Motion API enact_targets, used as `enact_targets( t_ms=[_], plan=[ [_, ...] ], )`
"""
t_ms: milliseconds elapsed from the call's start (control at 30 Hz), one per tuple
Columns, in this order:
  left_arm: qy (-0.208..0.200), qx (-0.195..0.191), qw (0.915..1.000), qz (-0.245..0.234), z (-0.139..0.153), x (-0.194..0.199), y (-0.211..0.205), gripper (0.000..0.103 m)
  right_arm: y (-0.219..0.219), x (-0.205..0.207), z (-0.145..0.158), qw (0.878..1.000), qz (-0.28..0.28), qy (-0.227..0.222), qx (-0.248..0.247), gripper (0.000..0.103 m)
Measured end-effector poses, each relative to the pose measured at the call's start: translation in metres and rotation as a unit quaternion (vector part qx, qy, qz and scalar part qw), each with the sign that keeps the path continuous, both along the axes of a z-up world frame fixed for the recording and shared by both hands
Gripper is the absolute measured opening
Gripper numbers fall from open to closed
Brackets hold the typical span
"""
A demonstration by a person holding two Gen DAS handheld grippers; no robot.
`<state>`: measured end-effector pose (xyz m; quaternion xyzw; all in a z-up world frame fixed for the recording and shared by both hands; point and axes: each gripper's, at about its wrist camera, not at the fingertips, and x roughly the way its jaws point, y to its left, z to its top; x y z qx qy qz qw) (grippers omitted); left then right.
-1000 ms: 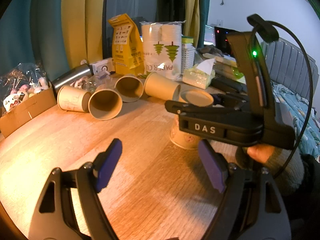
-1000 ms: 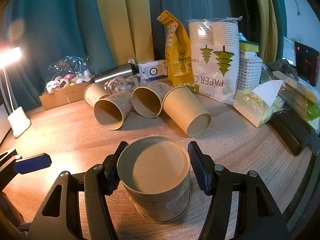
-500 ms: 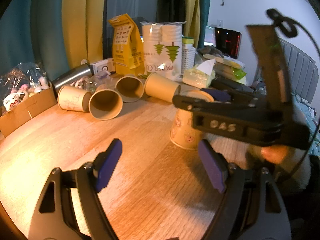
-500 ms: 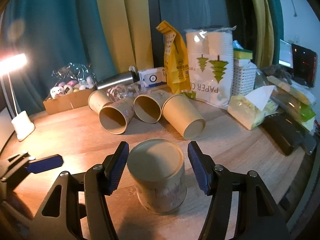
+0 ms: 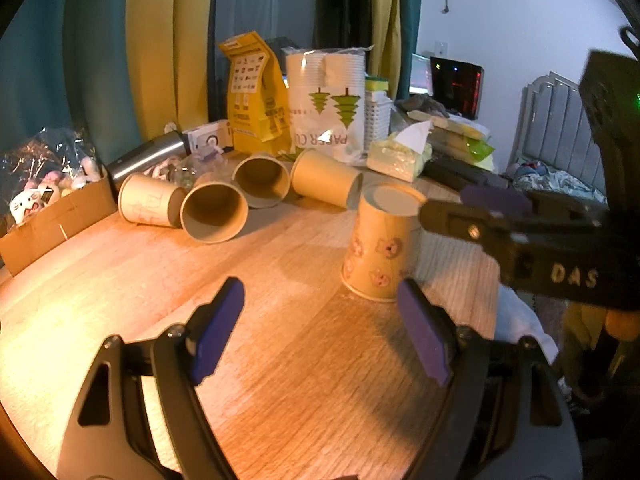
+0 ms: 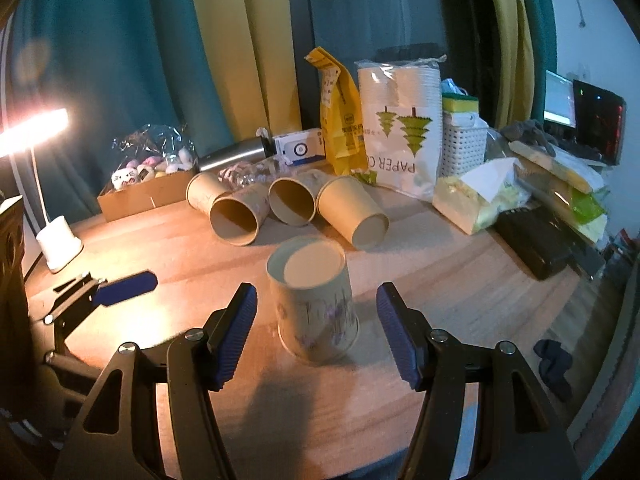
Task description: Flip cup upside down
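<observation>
A printed paper cup (image 6: 314, 304) stands upside down on the wooden table (image 6: 460, 300), its base facing up. It also shows in the left wrist view (image 5: 380, 248). My right gripper (image 6: 318, 336) is open, its blue pads on either side of the cup and apart from it. It shows from the side in the left wrist view (image 5: 496, 210), just right of the cup. My left gripper (image 5: 320, 328) is open and empty, low over the table in front of the cup; one of its pads (image 6: 124, 287) shows at the left of the right wrist view.
Several paper cups (image 6: 288, 212) lie on their sides behind the upright one. Behind them stand a pack of paper cups (image 6: 400, 128), a yellow bag (image 6: 340, 120), a steel flask (image 6: 234, 154), a cardboard box of toys (image 6: 148, 188) and a tissue pack (image 6: 476, 196). A lit lamp (image 6: 52, 216) stands at the left.
My right gripper has let go of the cup and drawn back and up from it. The cup stays standing upside down. My left gripper has barely moved.
</observation>
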<state>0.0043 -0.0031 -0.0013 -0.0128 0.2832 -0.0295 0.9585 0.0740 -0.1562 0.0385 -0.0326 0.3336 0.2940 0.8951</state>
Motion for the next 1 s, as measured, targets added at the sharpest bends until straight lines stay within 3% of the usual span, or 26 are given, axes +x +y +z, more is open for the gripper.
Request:
enact_targets(
  t_ms=[933,1000],
  plan=[
    [-0.004,0.006,0.9999,0.012,0.002,-0.001,0.003,0.080,-0.005,-0.013,-0.006,1.000,-0.003,0.016,0.001,0.065],
    [-0.003,0.006,0.9999,0.014,0.001,0.000,0.004,0.086,-0.005,-0.013,-0.006,1.000,-0.003,0.017,0.001,0.065]
  ],
)
